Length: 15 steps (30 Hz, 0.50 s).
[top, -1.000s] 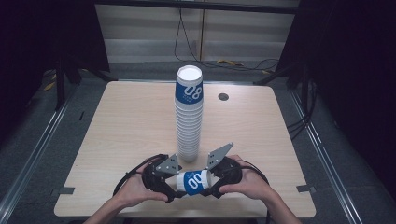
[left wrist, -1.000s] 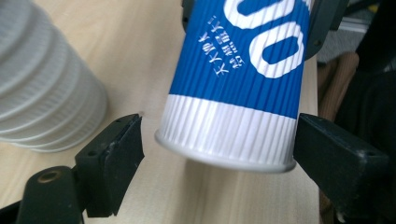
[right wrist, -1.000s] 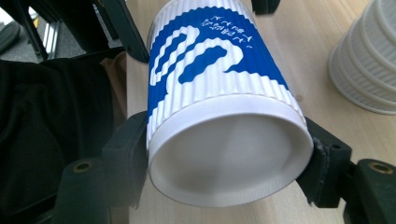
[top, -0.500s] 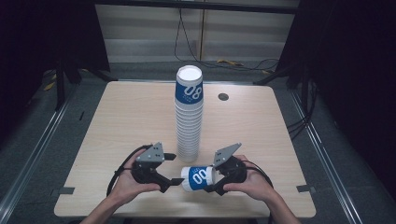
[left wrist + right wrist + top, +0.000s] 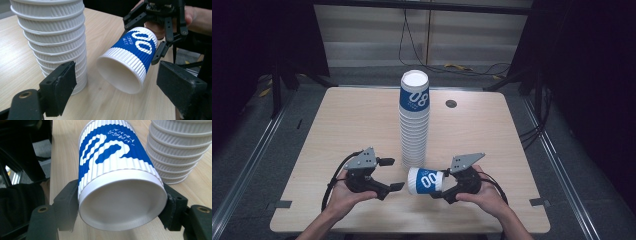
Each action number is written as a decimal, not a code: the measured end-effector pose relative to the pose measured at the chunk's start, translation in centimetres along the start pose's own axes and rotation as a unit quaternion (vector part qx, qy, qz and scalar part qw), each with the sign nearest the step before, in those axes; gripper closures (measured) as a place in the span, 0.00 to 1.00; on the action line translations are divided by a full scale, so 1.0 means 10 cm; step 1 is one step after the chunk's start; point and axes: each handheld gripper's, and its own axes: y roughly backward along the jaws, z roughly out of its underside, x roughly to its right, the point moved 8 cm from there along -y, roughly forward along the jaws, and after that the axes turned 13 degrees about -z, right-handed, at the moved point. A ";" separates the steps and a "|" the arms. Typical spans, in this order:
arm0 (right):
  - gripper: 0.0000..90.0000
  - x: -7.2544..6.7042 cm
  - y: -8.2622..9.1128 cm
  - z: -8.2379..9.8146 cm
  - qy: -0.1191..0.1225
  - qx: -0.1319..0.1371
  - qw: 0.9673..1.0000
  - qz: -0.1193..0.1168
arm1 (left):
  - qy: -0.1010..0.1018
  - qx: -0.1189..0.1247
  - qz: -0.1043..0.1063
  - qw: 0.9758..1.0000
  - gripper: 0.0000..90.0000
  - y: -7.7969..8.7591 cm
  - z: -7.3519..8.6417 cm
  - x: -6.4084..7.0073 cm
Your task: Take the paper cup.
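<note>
The wooden table (image 5: 342, 120) is carrying one tall stack of ribbed paper cups (image 5: 414, 120), which is standing upright just beyond the two grippers and between them, its top cup showing a blue band with white numerals; the cups in it are too closely nested to count. One loose blue-and-white paper cup (image 5: 426, 180) is lying on its side in the air just above the tabletop, its long axis running roughly level across the table: its base is sitting between the jaws of the right gripper (image 5: 451, 186), and its open mouth is pointing toward the left gripper (image 5: 393, 175). In the right gripper view the two black jaws are pressing against the cup's (image 5: 117, 180) base end from either side, gripping it firmly. The left gripper is standing wide open and holding nothing; in its own view the cup's (image 5: 128, 60) mouth is facing the gap between its jaws, near but apart from them, with the stack (image 5: 51, 37) close beside its left-hand jaw. There are two grippers, each in one hand of the person.
</note>
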 end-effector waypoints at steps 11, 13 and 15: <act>0.32 0.00 0.02 -0.06 0.020 0.068 0.997 0.002 | 0.014 0.024 0.000 1.000 0.17 0.02 -0.02 0.01; 0.32 0.01 0.04 -0.08 0.016 0.089 0.996 -0.007 | 0.014 0.023 0.005 1.000 0.17 0.02 -0.02 0.01; 0.32 0.01 0.05 -0.10 0.015 0.102 0.995 -0.010 | 0.016 0.024 0.001 1.000 0.17 0.02 -0.02 0.01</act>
